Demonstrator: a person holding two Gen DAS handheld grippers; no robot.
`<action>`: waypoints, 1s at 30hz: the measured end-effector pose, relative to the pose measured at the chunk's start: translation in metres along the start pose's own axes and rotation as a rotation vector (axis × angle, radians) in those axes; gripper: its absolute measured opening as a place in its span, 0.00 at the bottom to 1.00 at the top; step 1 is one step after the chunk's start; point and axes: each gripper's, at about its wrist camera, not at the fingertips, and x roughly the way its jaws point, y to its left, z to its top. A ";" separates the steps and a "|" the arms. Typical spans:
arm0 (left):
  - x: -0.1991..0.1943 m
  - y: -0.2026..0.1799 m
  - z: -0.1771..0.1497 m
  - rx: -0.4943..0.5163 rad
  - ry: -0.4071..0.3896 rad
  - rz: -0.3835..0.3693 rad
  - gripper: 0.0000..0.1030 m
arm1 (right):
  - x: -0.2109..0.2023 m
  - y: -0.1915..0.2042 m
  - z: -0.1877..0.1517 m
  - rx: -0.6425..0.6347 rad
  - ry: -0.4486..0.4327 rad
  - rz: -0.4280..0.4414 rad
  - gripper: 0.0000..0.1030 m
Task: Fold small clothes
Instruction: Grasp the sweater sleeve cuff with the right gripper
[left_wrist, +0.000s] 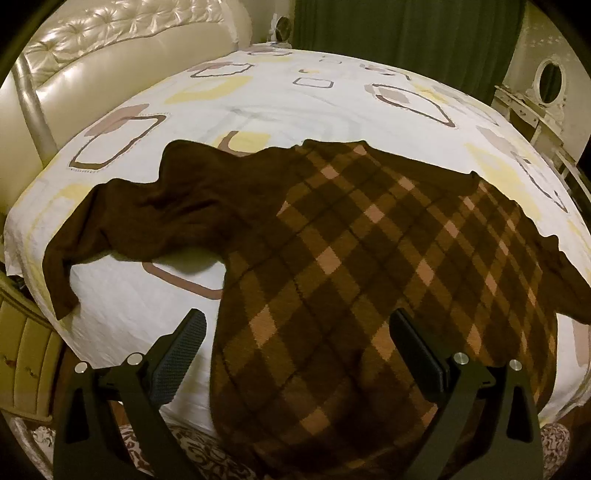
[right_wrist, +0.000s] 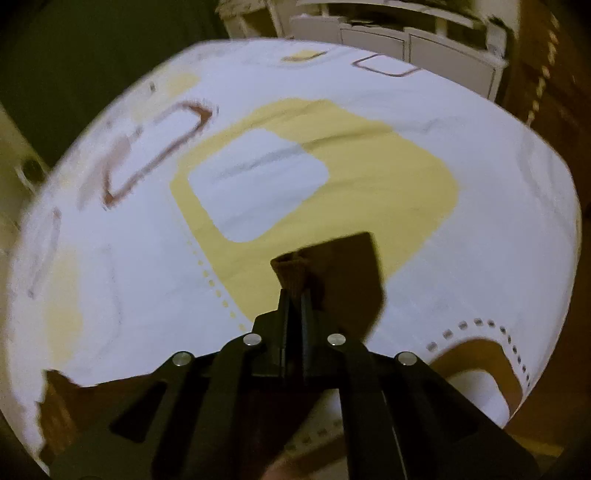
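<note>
- My left gripper (left_wrist: 295, 354) is released, fingers (left_wrist: 181, 354) spread wide and hovering just above the near edge of the bed (left_wrist: 280, 99).
- The brown argyle sweater (left_wrist: 369, 258) lies flat on the bedsheet, its hem towards me and its collar away, so its long axis runs straight ahead from my left fingers.
- The hem's left edge sits between my left fingers; one finger is over bare sheet, the other over the knit.
- The plain brown sleeve (left_wrist: 147, 214) trails out to the left, well apart from the body of the garment.
- My right gripper (right_wrist: 293, 291) is clenched on a small tuck of brown sleeve cuff (right_wrist: 291, 273); the fabric pokes out past the fingertips. Its view is blurred.
- I judge the right hand is the one placed to carry its sleeve in across the chest, since it already has cloth.
- The left sleeve lies off to the side of my open left hand, which must shift sideways to reach it.
</note>
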 end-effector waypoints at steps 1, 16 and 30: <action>-0.001 -0.001 0.000 0.002 -0.005 -0.002 0.96 | -0.008 -0.011 -0.001 0.030 -0.016 0.035 0.05; -0.005 -0.004 0.001 0.015 -0.016 -0.005 0.96 | -0.025 -0.143 -0.060 0.355 -0.049 0.198 0.04; 0.001 0.006 0.000 0.067 -0.005 -0.026 0.96 | -0.066 -0.132 -0.079 0.380 -0.157 0.150 0.41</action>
